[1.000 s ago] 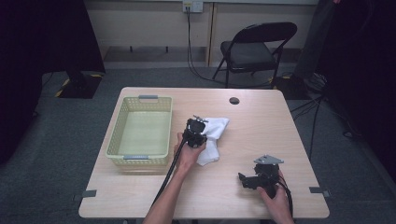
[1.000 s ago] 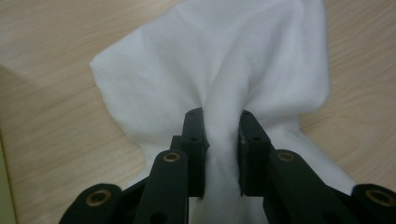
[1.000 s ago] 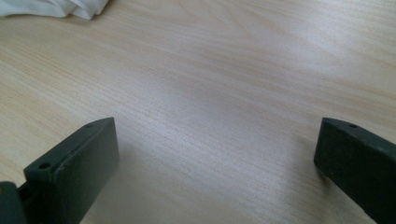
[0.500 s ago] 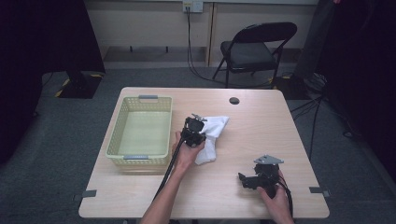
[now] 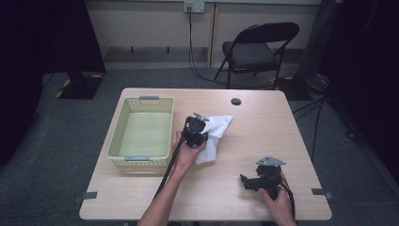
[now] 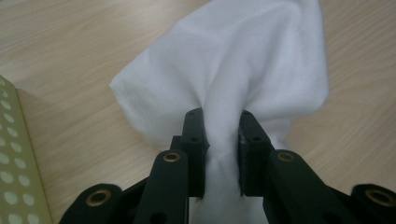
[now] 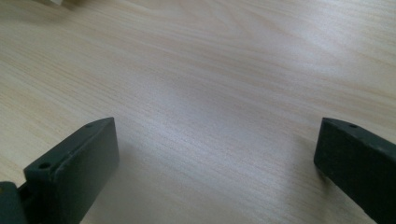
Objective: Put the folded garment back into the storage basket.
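Note:
A white cloth [image 5: 214, 135] lies crumpled on the wooden table [image 5: 282, 122], just right of the basket. My left gripper [image 5: 194, 129] is shut on a bunched fold of the white cloth [image 6: 243, 70], which spreads out beyond the jaws. In the left gripper view the left gripper [image 6: 222, 126] has the fabric squeezed between both black fingers [image 6: 192, 140]. My right gripper [image 5: 245, 181] rests low over the table's front right part, jaws wide apart. In the right gripper view the right gripper [image 7: 217, 140] has only bare wood between its fingers [image 7: 79, 158].
A pale yellow perforated basket [image 5: 117, 141] stands on the left half of the table. A small dark round spot [image 5: 236, 101] marks the tabletop near the back edge. A black folding chair [image 5: 254, 47] stands behind the table.
My left gripper has lifted slightly with the cloth pinched in it, pulling the fold up. The right gripper has stayed where it was.

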`<state>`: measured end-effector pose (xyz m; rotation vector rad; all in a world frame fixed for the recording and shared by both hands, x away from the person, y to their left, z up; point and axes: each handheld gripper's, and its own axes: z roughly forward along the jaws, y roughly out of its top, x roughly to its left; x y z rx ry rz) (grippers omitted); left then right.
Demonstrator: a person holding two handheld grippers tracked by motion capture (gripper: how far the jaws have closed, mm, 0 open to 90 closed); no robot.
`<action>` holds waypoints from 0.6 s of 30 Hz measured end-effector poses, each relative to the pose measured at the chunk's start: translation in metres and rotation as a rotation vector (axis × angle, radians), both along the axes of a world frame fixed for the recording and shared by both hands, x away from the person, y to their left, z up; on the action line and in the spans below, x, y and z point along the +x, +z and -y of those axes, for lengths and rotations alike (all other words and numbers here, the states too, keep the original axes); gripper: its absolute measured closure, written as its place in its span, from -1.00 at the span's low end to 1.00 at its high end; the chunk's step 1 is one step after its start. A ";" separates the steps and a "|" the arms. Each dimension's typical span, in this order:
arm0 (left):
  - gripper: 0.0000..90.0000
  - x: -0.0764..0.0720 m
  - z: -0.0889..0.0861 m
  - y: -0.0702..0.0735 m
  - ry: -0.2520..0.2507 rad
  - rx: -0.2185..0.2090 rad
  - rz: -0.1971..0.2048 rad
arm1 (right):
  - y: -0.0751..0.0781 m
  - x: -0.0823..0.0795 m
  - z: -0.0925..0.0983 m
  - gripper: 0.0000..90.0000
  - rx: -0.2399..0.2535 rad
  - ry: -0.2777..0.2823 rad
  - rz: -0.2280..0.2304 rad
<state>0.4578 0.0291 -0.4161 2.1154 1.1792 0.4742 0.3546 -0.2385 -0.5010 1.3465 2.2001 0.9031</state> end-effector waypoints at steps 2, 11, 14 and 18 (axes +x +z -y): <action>0.70 0.000 -0.001 0.003 -0.008 0.000 0.003 | 0.000 0.000 0.000 -1.00 0.000 0.000 0.000; 0.70 -0.001 -0.007 0.009 -0.033 -0.002 0.019 | 0.000 0.000 0.000 -1.00 0.001 0.000 -0.002; 0.70 -0.002 -0.008 0.012 -0.038 0.001 0.019 | 0.000 0.000 0.000 -1.00 0.001 0.000 -0.002; 0.70 -0.004 -0.009 0.017 -0.034 -0.002 0.025 | 0.000 0.000 0.000 -1.00 0.001 0.000 -0.002</action>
